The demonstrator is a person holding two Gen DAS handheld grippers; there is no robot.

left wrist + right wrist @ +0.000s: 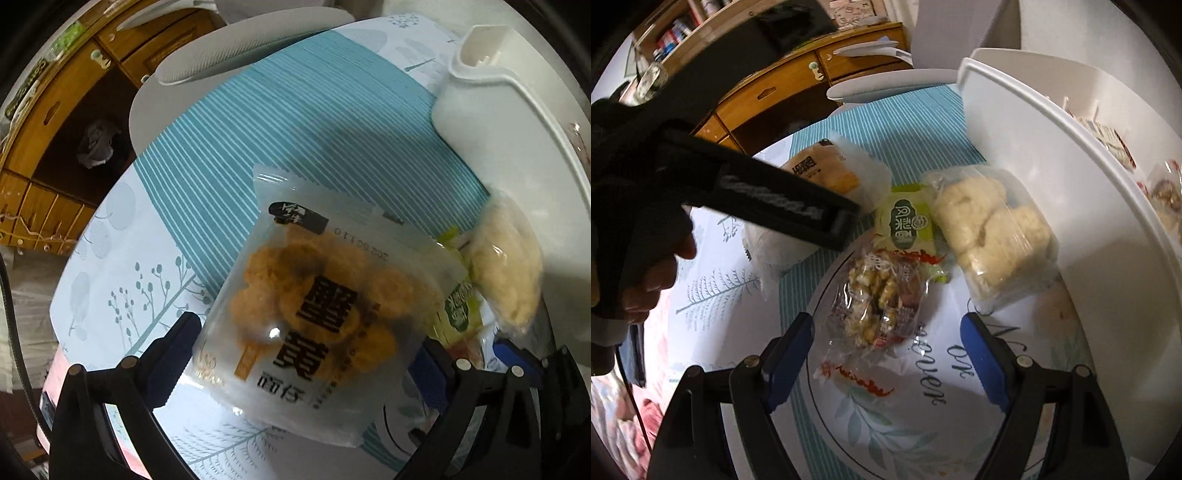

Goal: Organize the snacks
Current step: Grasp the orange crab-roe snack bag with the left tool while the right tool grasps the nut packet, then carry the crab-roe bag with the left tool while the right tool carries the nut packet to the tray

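So there are four snack packs out on the teal striped tablecloth (280,122), all near one big white plastic storage bin (1052,177). The left gripper (306,354) points down with its jaws spread wide, and the clear pack of orange-yellow round biscuits with black lettering (314,295) lies right between them; the pads aren't pressing on it as far as the left wrist view shows. The right gripper (886,354) has its blue-padded jaws apart too, and the clear crinkly bag of nutty brittle pieces with red print (875,295) sits between and just ahead of them, not squeezed. Just past that bag is one small green square packet (908,221), and off toward the right jaw's side lies one clear bag of pale puffy rice cakes (993,229), touching the bin wall. The brittle bag rests on one round white plate with a leaf pattern and script lettering (923,424). The person's left hand (653,273) shows beyond the left jaw, gripping its black handle.
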